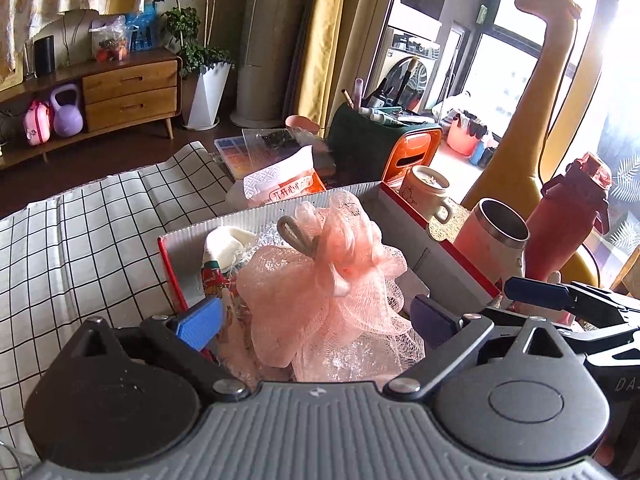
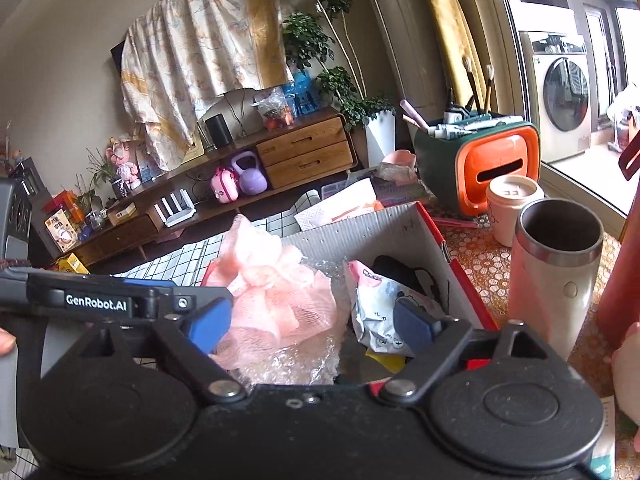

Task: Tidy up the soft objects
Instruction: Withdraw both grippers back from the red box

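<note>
Left gripper (image 1: pixel 316 320) and right gripper (image 2: pixel 312 326), both spread wide and empty, above the near edge of the box (image 1: pixel 260 216). The pink bath pouf (image 1: pixel 332 276) lies inside, straight ahead of the left gripper, left of the right; left is nearer.

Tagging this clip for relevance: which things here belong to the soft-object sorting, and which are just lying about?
Job:
pink mesh bath pouf
box
soft printed pouch
bubble wrap

Lying about:
steel tumbler
white mug
red bottle
orange organiser
</note>
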The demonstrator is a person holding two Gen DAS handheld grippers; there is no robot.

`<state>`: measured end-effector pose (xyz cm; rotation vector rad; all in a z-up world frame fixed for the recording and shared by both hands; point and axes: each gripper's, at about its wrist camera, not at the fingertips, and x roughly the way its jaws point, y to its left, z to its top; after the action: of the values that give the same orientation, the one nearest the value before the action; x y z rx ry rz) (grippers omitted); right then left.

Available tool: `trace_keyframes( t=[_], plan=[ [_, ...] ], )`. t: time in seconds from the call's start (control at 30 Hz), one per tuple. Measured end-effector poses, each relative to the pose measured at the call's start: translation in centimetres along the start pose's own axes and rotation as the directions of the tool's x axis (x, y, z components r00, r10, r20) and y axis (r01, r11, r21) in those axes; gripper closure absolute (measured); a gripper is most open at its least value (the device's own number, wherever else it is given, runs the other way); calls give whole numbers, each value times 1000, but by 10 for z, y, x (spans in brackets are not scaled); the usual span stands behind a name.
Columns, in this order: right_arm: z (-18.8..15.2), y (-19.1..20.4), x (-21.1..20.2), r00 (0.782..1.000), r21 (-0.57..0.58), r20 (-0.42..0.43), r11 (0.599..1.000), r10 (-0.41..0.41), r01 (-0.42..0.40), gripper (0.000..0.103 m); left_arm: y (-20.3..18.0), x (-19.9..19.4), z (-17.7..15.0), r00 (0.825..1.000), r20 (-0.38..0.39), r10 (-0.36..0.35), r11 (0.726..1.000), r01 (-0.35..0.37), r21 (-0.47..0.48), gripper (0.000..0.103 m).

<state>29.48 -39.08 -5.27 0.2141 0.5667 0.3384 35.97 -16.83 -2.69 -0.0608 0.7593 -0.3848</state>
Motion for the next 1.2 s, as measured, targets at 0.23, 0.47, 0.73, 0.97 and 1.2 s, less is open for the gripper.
trace_keyframes(
  t=[0.23,0.47,0.73,0.97,1.2],
  plan=[
    [-7,21,-26,999,-74,50,997,7,-3,0,-5,-36,-20,998,70,7,1000,-9,26,1],
    [-21,38,-48,996,-138,92,990,-12,25,0,-12,-74,-41,986,166,-2,999,-6,44,0],
    [-35,49,-71,991,-154,129,986,-40,60,0,-25,-106,-68,978,208,2,996,-20,84,0],
    [-45,64,-85,989,-189,134,979,-56,81,0,-34,-125,-87,966,257,34,994,-59,94,0],
    [-55,61,-90,987,-139,141,985,-80,100,0,-42,-135,-100,961,274,45,993,-74,97,0]
  ],
)
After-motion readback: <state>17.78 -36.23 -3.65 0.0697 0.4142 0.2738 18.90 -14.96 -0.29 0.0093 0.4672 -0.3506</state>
